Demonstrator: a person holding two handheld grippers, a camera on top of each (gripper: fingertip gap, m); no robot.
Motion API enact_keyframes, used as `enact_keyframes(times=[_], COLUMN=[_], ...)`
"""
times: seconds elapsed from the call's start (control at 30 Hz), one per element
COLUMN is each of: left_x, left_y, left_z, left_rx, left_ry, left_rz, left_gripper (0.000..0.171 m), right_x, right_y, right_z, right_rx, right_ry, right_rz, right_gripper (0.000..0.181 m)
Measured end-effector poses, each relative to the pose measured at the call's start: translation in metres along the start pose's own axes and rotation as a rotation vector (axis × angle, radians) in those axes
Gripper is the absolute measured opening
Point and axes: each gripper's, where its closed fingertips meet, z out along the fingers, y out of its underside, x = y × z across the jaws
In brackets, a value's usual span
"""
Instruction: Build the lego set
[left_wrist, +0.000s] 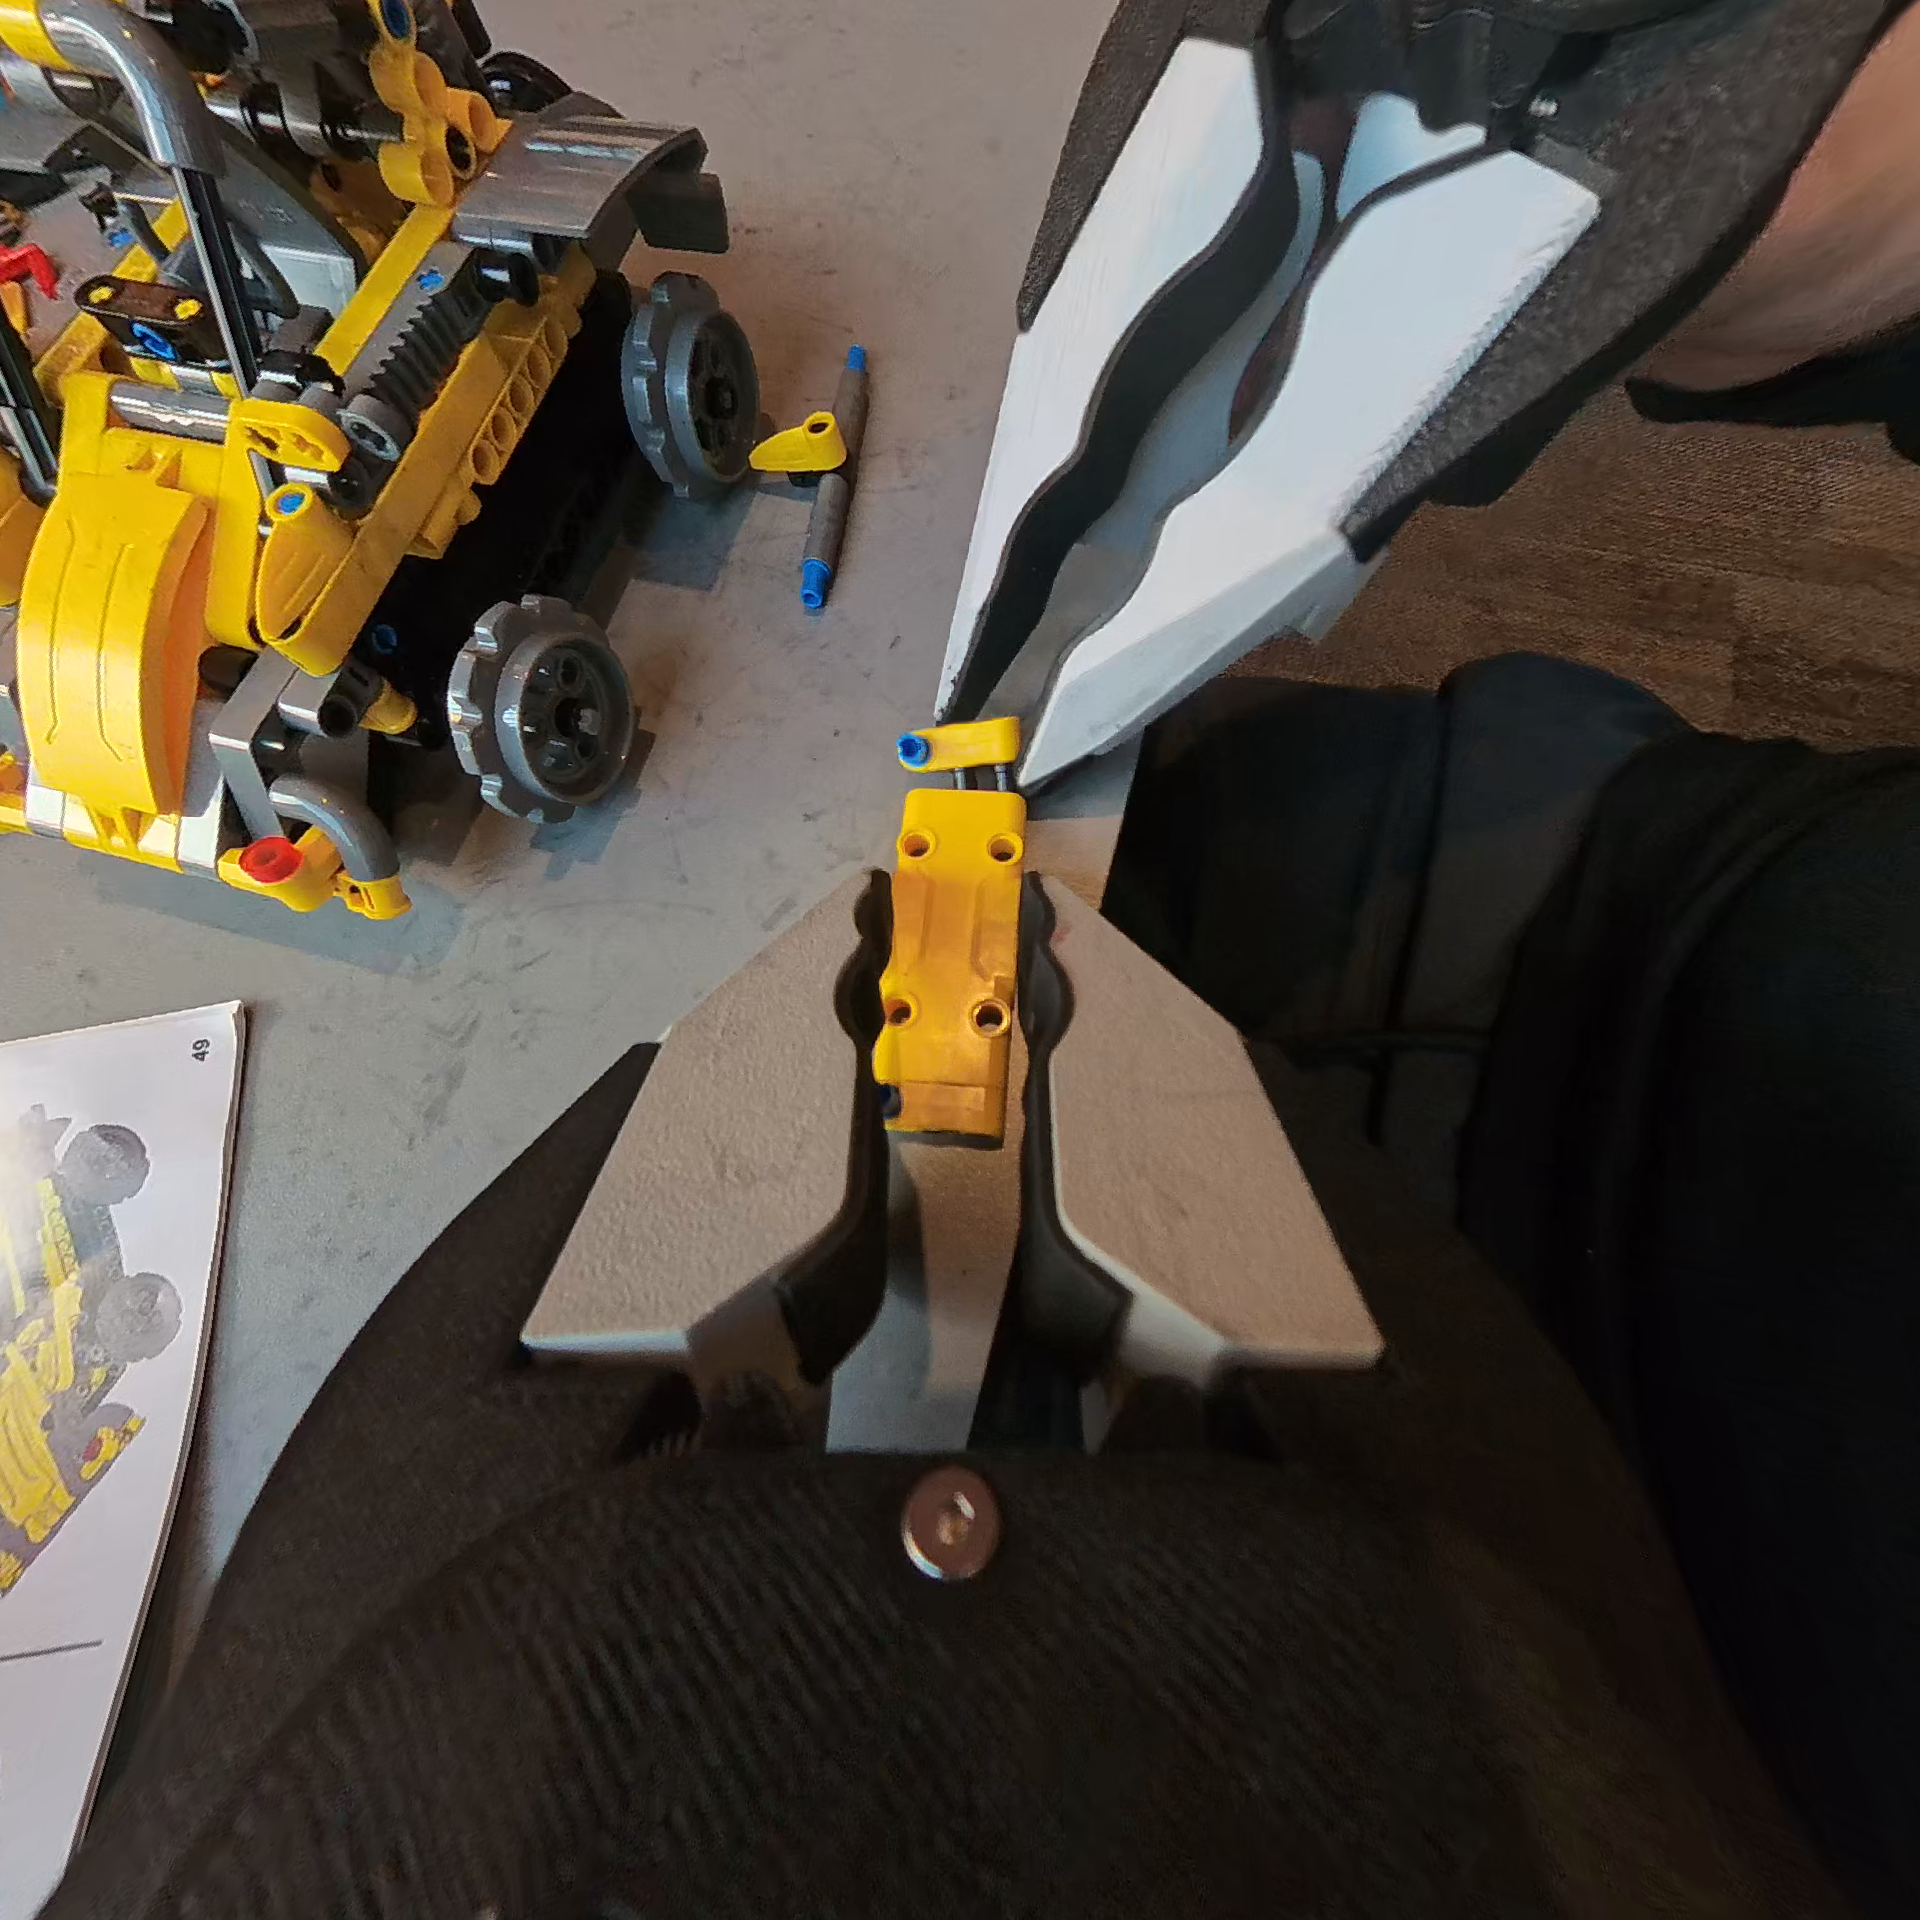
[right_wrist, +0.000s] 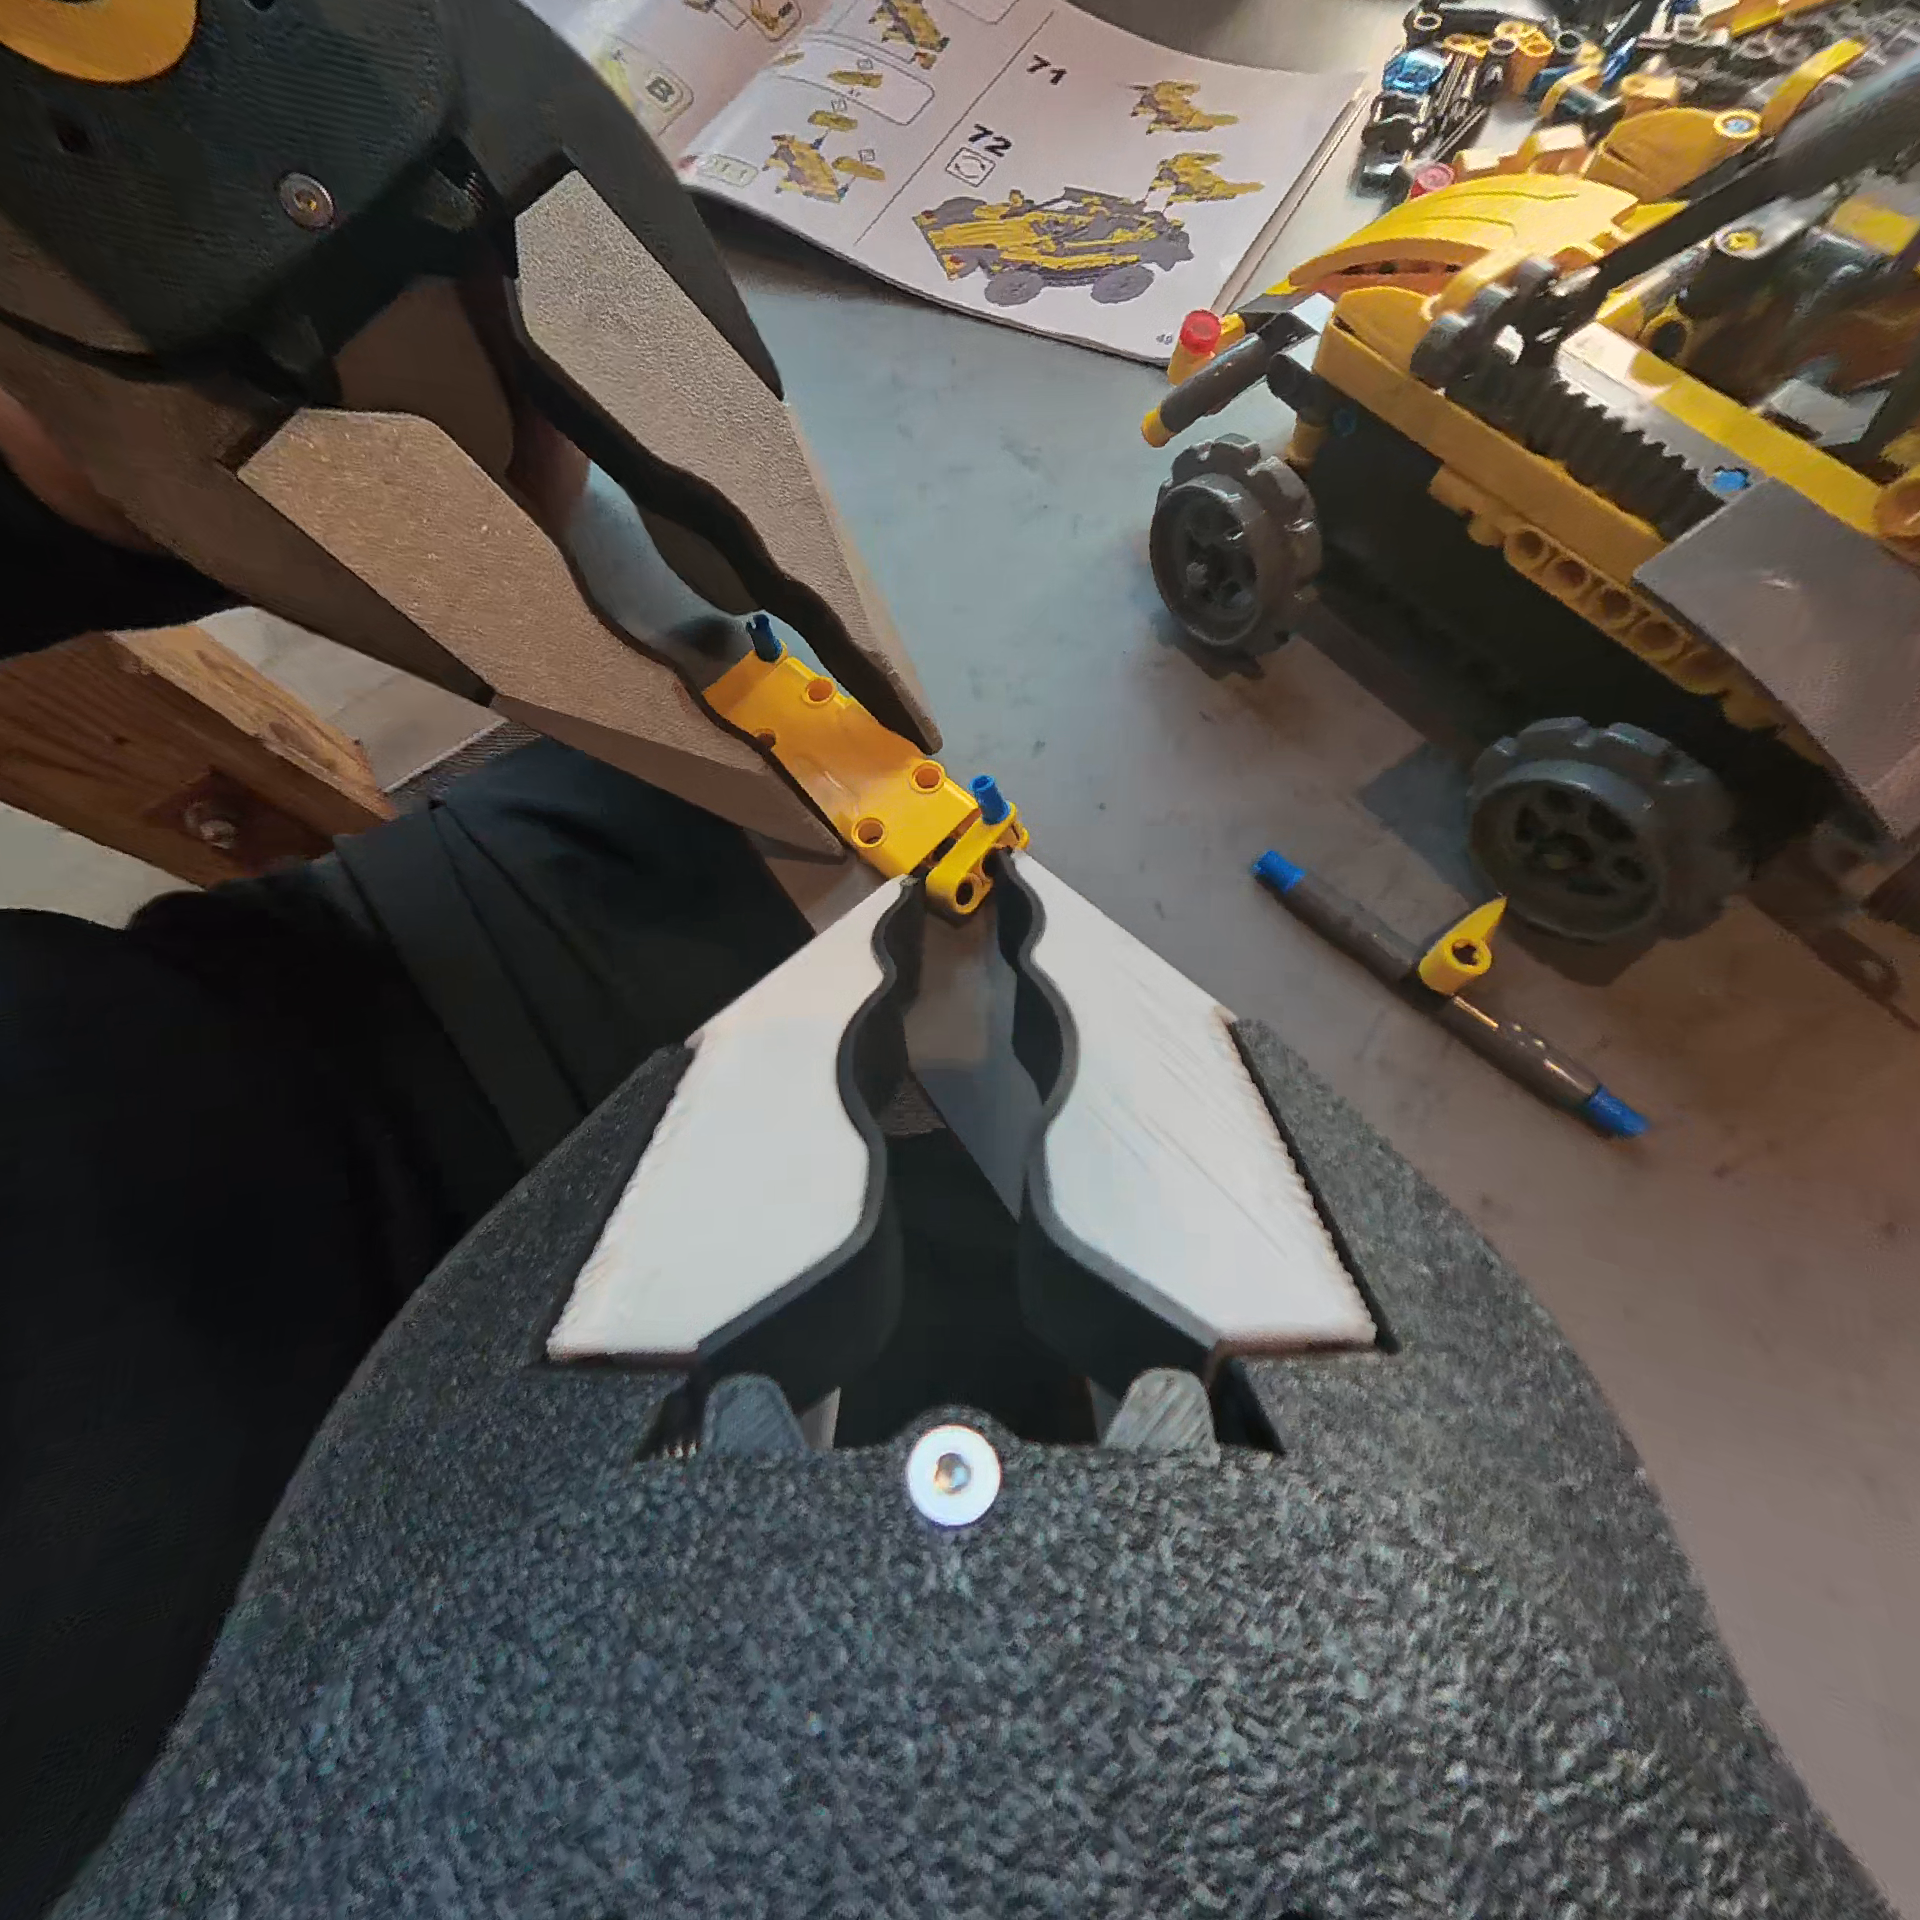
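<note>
Left gripper (left_wrist: 951, 904) clamps a yellow panel (left_wrist: 951, 977); right gripper (right_wrist: 961, 883) pinches its small yellow connector (right_wrist: 971, 857).
Both pieces look light, rigid and smooth; flat sides offer the surest hold.

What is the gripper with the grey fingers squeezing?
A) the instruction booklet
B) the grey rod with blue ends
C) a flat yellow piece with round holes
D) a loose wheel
C: the left gripper is closed on the flat yellow piece with holes, held above the table edge.

Left gripper (left_wrist: 951, 894) and right gripper (right_wrist: 961, 883) meet tip to tip, jaws nearly closed.
</note>
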Motion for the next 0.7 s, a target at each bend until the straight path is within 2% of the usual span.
enact_keyframes(times=[0.1, 0.13, 0.17, 0.2, 0.3, 0.33, 0.5, 0.7], left_x=[0.001, 0.005, 0.010, 0.012, 0.005, 0.005, 0.001, -0.001], left_y=[-0.001, -0.002, -0.004, -0.005, -0.006, -0.006, -0.006, -0.006], left_z=[0.001, 0.002, 0.003, 0.004, 0.007, 0.007, 0.007, 0.007], left_rx=[0.006, 0.013, 0.018, 0.023, 0.020, 0.017, 0.013, 0.004], left_ry=[0.011, 0.020, 0.036, 0.033, -0.003, 0.007, -0.007, 0.010], left_rz=[-0.007, 0.006, 0.021, 0.030, 0.003, -0.011, -0.031, -0.074], left_gripper=[0.021, 0.022, 0.021, 0.022, 0.022, 0.022, 0.022, 0.022], right_x=[-0.002, -0.017, -0.028, -0.026, 0.007, 0.012, 0.029, 0.037], right_y=[-0.008, -0.018, -0.018, -0.019, -0.020, -0.022, -0.015, -0.010], right_z=[-0.001, -0.003, 0.001, 0.002, -0.011, -0.015, -0.014, -0.022], right_rx=[0.064, 0.137, 0.144, 0.176, 0.153, 0.160, 0.165, 0.174], right_ry=[-0.095, -0.231, -0.326, -0.327, -0.086, -0.058, -0.040, -0.095], right_rz=[0.195, 0.273, 0.386, 0.395, 0.227, 0.204, 0.230, 0.341], right_gripper=[0.012, 0.006, 0.009, 0.009, 0.007, 0.007, 0.007, 0.010])
